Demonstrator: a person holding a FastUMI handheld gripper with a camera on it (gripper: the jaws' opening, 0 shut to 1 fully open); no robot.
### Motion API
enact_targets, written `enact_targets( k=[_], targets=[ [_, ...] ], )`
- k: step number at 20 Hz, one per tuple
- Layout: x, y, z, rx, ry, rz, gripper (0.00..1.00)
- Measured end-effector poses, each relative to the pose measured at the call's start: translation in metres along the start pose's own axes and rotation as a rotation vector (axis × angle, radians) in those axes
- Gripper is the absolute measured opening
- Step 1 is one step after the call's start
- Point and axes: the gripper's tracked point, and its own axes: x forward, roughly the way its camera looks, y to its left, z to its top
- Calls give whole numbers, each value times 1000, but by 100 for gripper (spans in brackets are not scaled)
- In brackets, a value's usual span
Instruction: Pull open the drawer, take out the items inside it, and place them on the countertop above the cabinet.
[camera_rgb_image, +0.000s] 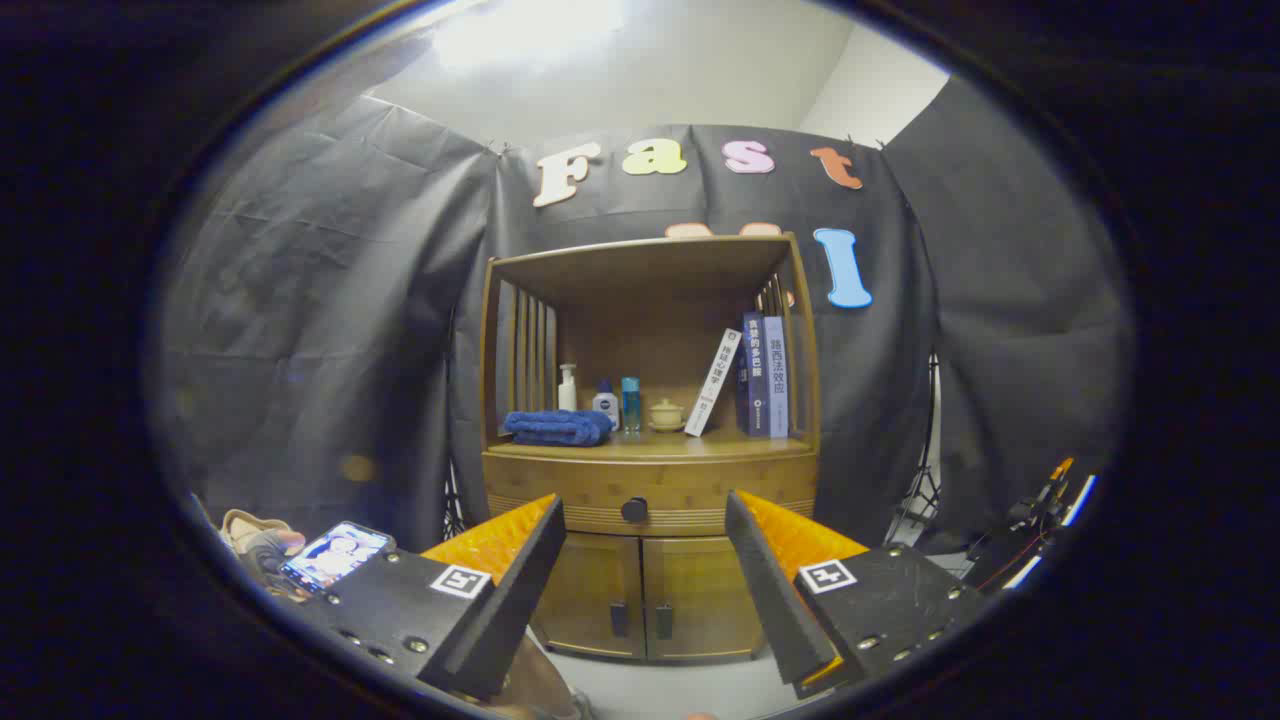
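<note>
Gripper (645, 520) spread wide, drawer (650, 492) closed, three books (750, 375), three bottles (603, 400).

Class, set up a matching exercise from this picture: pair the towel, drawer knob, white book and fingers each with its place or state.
1 towel
2 knob
3 white book
4 fingers

A leaning on the dark books
B open, apart, short of the cabinet
C folded, beside the bottles
D on the closed drawer

Pairs: 1-C, 2-D, 3-A, 4-B
</note>
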Motion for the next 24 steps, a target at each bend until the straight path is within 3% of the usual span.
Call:
enact_targets(
  k=[5, 14, 24],
  targets=[
    [19, 7, -7, -25, 7, 8, 96],
    [128, 12, -32, -43, 1, -39, 97],
    [247, 18, -118, -112, 142, -29, 97]
  ],
)
